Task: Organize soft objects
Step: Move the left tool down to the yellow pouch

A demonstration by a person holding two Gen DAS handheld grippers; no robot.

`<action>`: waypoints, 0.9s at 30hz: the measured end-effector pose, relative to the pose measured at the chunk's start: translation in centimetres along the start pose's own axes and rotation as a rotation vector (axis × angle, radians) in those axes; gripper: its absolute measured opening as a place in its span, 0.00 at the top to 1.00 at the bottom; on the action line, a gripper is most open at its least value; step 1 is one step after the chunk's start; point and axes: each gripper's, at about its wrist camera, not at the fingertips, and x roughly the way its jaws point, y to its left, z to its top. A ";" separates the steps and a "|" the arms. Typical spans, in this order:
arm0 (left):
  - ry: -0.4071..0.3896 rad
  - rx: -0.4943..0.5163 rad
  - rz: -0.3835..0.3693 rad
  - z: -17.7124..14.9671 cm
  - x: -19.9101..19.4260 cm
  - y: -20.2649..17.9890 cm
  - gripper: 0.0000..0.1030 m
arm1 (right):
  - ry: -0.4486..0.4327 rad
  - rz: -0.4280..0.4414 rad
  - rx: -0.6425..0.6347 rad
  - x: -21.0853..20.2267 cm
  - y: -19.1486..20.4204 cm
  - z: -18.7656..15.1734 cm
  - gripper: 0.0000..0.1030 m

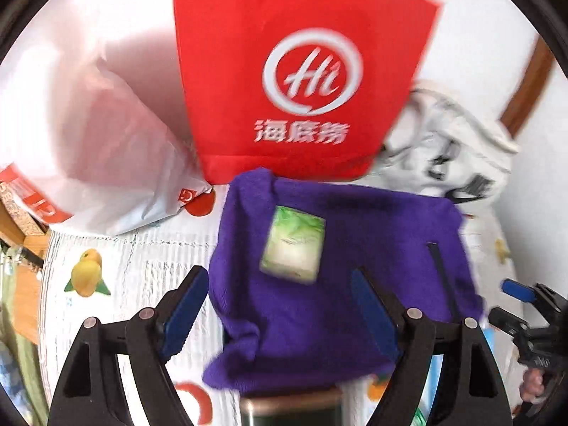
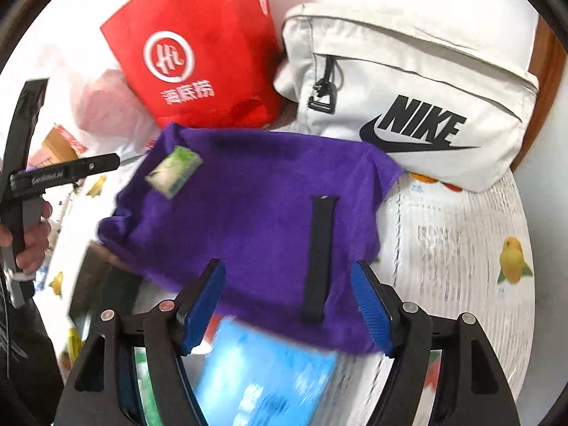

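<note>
A folded purple cloth (image 1: 319, 326) (image 2: 248, 220) lies on the fruit-printed tablecloth (image 2: 461, 248). On it rest a small green tissue pack (image 1: 293, 245) (image 2: 174, 172) and a dark strap (image 2: 317, 255) (image 1: 442, 277). My left gripper (image 1: 278, 271) hovers open over the cloth's near left part, with nothing between its pads. My right gripper (image 2: 288, 264) stands open over the cloth's near edge beside the strap, its pads (image 2: 371, 305) clear of the fabric. A hand holds the left gripper (image 2: 64, 174) at the left of the right wrist view.
A red paper bag (image 1: 301, 71) (image 2: 198, 53) stands behind the cloth. A white Nike bag (image 2: 408, 106) (image 1: 451, 142) is at the back right, a white plastic bag (image 1: 106, 142) at the back left. A blue packet (image 2: 266, 372) lies partly under the cloth's near edge.
</note>
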 end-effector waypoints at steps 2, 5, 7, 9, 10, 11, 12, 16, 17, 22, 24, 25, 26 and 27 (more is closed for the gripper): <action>-0.039 0.002 -0.032 -1.3 -2.3 0.0 0.21 | -0.008 0.019 0.013 -1.1 0.4 -1.1 0.29; -0.058 -0.004 -0.060 -3.8 -5.4 0.2 0.21 | -0.027 0.041 0.051 -3.2 0.8 -2.9 0.29; -0.046 -0.013 -0.066 -5.9 -7.0 0.3 0.21 | -0.063 0.041 0.064 -4.4 1.3 -4.1 0.29; -0.033 -0.014 -0.067 -8.1 -8.4 0.3 0.21 | -0.105 0.035 0.044 -5.8 2.0 -5.9 0.29; -0.033 -0.016 -0.075 -9.1 -8.9 0.2 0.21 | -0.124 0.026 0.026 -6.3 2.4 -6.8 0.29; -0.033 -0.020 -0.081 -10.0 -9.3 0.2 0.21 | -0.135 0.022 0.012 -6.7 2.6 -7.5 0.29; -0.028 -0.030 -0.098 -11.4 -9.8 0.4 0.21 | -0.140 0.035 -0.003 -7.1 3.1 -8.5 0.29; 0.003 -0.046 -0.125 -15.5 -10.8 0.8 0.21 | -0.137 0.118 -0.012 -8.3 4.4 -11.8 0.29; 0.007 -0.046 -0.128 -16.1 -10.8 0.7 0.21 | -0.135 0.122 -0.011 -8.4 4.8 -12.8 0.29; 0.042 -0.038 -0.155 -19.7 -10.6 -0.5 0.21 | -0.127 0.017 0.005 -8.8 5.9 -16.2 0.29; 0.054 -0.022 -0.148 -20.6 -10.3 -1.2 0.21 | -0.135 -0.012 0.015 -9.0 5.9 -17.4 0.29; 0.055 -0.019 -0.141 -20.9 -10.1 -1.5 0.21 | -0.130 -0.005 0.022 -9.0 5.9 -17.9 0.29; 0.059 -0.019 -0.133 -21.1 -9.9 -1.8 0.21 | -0.124 -0.004 0.031 -9.0 5.8 -18.4 0.29; 0.068 -0.022 -0.122 -21.3 -9.6 -2.0 0.21 | -0.126 -0.011 0.037 -9.0 5.7 -18.8 0.29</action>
